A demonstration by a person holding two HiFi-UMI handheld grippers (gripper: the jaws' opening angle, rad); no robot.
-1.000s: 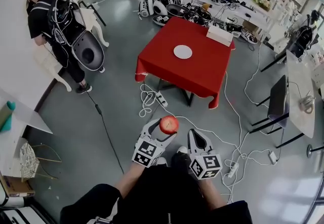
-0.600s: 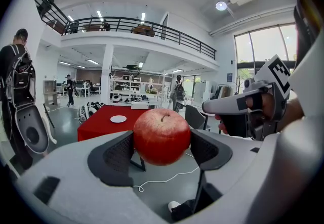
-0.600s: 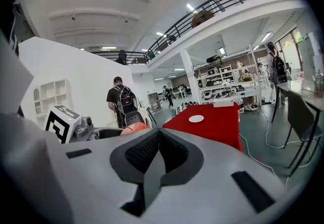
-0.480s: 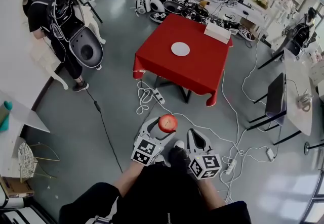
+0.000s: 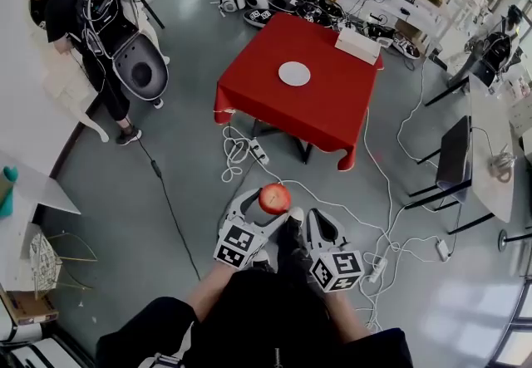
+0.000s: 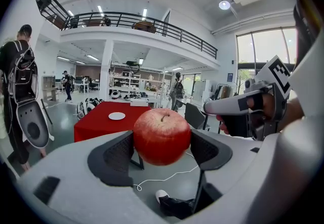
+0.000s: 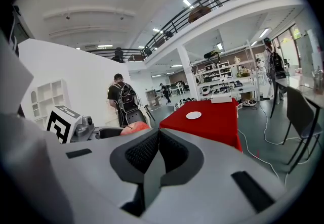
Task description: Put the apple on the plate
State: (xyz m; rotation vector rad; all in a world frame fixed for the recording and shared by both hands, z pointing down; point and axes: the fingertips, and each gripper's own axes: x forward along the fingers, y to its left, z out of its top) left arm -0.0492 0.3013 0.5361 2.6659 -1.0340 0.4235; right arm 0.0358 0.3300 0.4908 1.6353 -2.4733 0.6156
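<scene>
Workshop, probably; apple [image 6: 162, 136] (in left tool [image 5: 271, 201])

The round glossy apple [image 6: 162, 136] is coloured red, faintly flecked with yellow. Pale grey shells, black ribbed pads [image 6: 119, 153] and black-and-white square markers [image 5: 236, 242] are borne by the left gripper [image 5: 268, 196] and right gripper [image 5: 317, 215]. The round plate [image 5: 293, 73] is white, the square table's cloth [image 5: 266, 105] red.

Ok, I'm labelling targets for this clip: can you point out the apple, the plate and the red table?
apple [image 6: 162, 136]: left gripper view, middle of its red skin.
plate [image 5: 294, 73]: head view, centre of the white disc.
red table [image 5: 312, 113]: head view, bare cloth near the plate.
</scene>
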